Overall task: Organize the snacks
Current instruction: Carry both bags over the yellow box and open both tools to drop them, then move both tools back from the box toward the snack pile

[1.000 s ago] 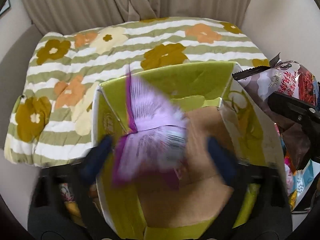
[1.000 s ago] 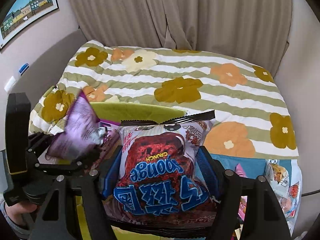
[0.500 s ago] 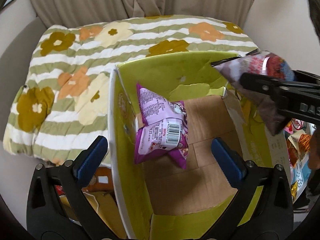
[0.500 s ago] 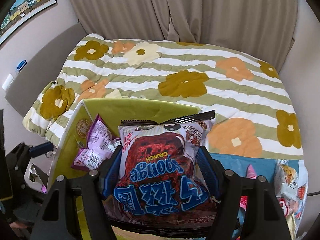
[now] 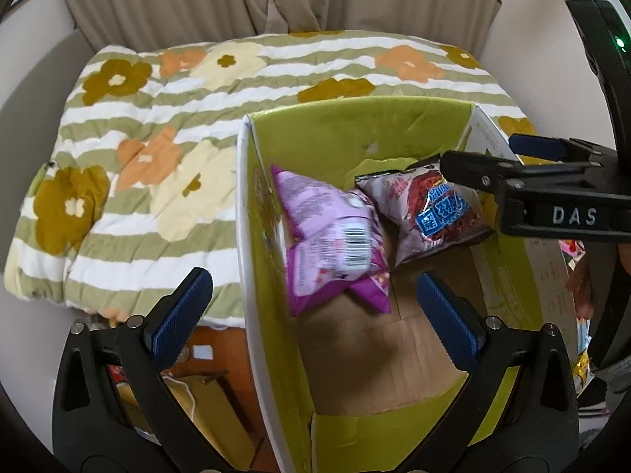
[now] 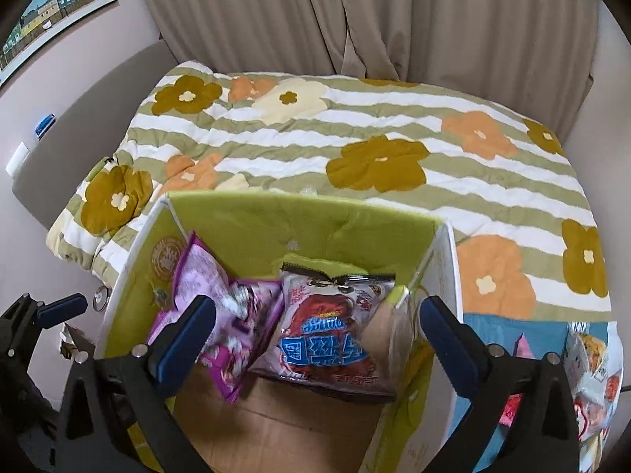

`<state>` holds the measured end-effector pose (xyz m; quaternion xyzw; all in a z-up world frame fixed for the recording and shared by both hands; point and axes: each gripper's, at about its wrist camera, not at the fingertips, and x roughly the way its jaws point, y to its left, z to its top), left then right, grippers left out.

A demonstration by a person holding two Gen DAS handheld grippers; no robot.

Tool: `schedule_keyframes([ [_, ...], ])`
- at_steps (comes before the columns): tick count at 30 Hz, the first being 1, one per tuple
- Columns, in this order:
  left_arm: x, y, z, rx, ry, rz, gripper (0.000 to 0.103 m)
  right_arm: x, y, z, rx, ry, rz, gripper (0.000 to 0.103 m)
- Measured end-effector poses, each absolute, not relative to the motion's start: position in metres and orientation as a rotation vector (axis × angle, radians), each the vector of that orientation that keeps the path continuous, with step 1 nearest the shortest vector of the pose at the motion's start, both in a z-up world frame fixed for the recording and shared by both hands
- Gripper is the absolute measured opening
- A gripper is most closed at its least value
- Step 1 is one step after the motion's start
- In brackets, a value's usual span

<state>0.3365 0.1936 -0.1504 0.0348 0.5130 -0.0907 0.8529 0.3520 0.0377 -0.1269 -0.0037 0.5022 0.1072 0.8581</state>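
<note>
The right gripper hangs over the open cardboard box. Its jaws have just been opening and now stand wide apart, with nothing pressed between the blue pads. The red sponge-crunch bag lies below them inside the box, free of the pads, and leans toward the far green wall. Its lower edge is partly in shadow, and the small print on it cannot be read.

The left gripper is also released and empty; one finger stands outside the left wall of the box and the other over the brown floor of it. Beside the red bag, touching it, the purple snack bag rests against the left wall; its print is blurred, and only a barcode is clear.

In the left wrist view the body of the right gripper covers the right edge of the red bag and part of the right wall of the box. More snack packets lie on a blue surface to the right of the box, cut off by the picture edge. Behind the box is a flowered, striped quilt, then beige curtains.
</note>
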Motion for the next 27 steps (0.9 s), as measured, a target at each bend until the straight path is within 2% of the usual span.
schedule_keyframes([
  [11,0.308,0.188,-0.116,0.079,1.004,-0.141,0.102,0.324,0.037,-0.093,-0.049,0.983,0.229,0.103],
  [27,0.181,0.132,-0.047,0.023,0.858,-0.031,0.102,0.197,-0.019,-0.016,-0.091,0.816,0.249,0.103],
])
